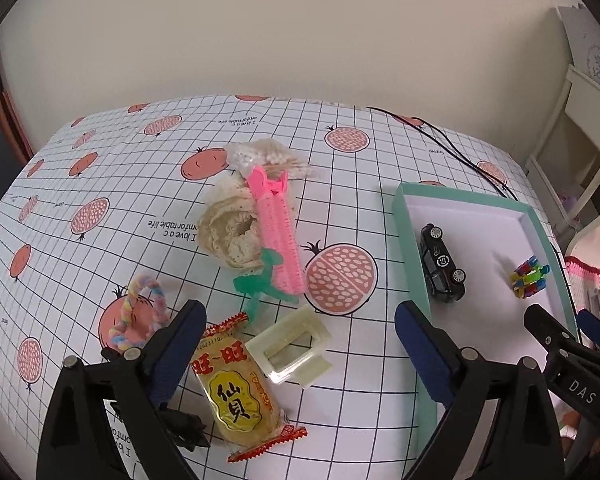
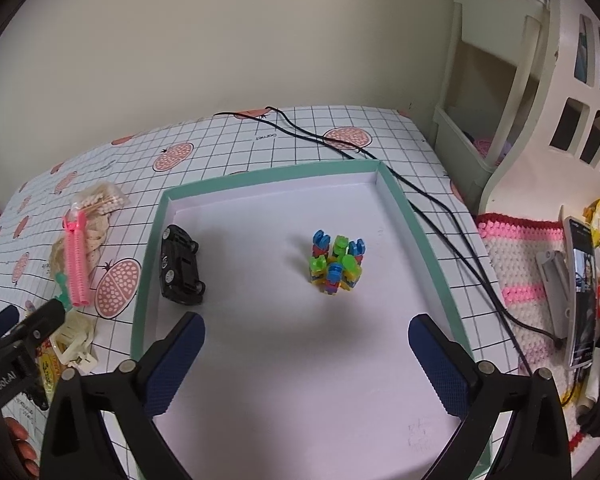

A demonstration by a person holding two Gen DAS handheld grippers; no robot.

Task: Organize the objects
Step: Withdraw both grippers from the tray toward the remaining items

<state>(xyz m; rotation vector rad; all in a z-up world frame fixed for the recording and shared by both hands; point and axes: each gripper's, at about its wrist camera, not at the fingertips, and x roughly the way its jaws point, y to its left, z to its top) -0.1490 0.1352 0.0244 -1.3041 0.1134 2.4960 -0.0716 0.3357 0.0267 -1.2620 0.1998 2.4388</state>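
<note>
My left gripper (image 1: 300,344) hangs open over a yellow snack packet (image 1: 236,396) and a cream hair claw (image 1: 290,346). Beyond them lie a pink hair roller (image 1: 278,236), a green clip (image 1: 260,284), a cream scrunchie (image 1: 230,232), a bag of cotton swabs (image 1: 260,156) and a pastel twisted loop (image 1: 140,312). A teal-rimmed box (image 2: 156,232) holds a black toy car (image 2: 180,266) and a colourful block toy (image 2: 334,262). My right gripper (image 2: 306,356) is open above the box floor, holding nothing.
A black cable (image 2: 420,196) runs across the gridded tablecloth (image 1: 100,184) past the box's right side. A phone on a stand (image 2: 580,296) and a crocheted mat (image 2: 516,248) lie to the right. A cream shelf (image 2: 500,80) stands at the table's far right.
</note>
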